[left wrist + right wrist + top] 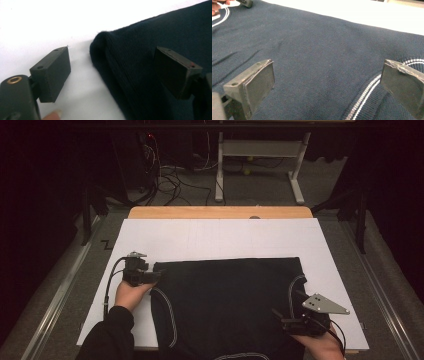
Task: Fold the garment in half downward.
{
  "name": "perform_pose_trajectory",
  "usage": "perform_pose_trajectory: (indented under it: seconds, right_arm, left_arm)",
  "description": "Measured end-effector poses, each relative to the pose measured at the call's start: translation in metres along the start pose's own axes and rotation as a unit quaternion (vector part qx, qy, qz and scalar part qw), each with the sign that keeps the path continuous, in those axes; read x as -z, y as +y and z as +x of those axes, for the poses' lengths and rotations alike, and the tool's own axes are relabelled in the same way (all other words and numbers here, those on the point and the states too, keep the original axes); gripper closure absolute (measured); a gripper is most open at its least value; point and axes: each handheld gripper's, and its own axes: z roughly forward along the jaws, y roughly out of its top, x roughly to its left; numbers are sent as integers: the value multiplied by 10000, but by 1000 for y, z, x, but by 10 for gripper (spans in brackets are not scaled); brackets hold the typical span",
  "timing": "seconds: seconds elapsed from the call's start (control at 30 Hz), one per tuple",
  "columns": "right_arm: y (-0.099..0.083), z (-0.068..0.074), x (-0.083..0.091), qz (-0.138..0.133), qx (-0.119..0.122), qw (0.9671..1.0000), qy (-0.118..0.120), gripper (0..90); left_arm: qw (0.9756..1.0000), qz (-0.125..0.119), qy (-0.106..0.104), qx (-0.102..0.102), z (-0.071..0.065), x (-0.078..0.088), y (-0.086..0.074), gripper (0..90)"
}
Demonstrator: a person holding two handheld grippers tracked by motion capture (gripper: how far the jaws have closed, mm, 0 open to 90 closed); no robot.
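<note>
garment (230,305), dark navy with thin white stripes, lies flat on the white sheet (220,237), spreading from its middle to its near edge. left gripper (156,276) sits at the garment's far left corner; in the left gripper view its jaws stand apart, one over bare sheet just beside the cloth, the other over the knit, with the folded corner (105,47) between them and no pad pressing it. right gripper (280,316) hovers over the garment's near right part, by a striped band (364,96); its jaws are wide apart, clamped on nothing.
</note>
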Motion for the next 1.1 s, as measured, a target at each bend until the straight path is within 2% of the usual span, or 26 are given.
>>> perform_pose_trajectory:
  seconds: [0.07, 0.13, 0.27, 0.4, 0.57, 0.73, 0.97, 1.1]
  right_arm:
    - [1, 2, 1, 22, 49, 10000, -17, 2]
    - [3, 5, 1, 22, 119, 9999, -36, 3]
    - [10, 18, 4, -17, 204, 9998, 14, 3]
    - [20, 39, -1, -44, 387, 9989, 243, 3]
    - [27, 70, -19, 60, 587, 9962, 637, 3]
    - [33, 96, -40, 206, 743, 9924, 959, 3]
    - [40, 130, -66, 365, 881, 9864, 1342, 3]
    - [42, 148, -80, 443, 974, 9822, 1542, 9]
  left_arm:
    - [10000, -22, -29, -46, -2, -1, 0, 234]
    - [9999, -46, 40, -86, -4, -2, -1, 285]
    - [9998, -56, 6, -179, -6, -2, -1, 406]
    - [9996, -39, -120, -260, -5, -2, -2, 536]
    - [9991, -55, -182, -379, -8, -3, -3, 655]
    - [9986, -115, -163, -487, -9, -3, -4, 691]
    - [9984, -208, -129, -513, -9, -3, -5, 700]
    - [9984, -283, -173, -462, -8, -3, -6, 700]
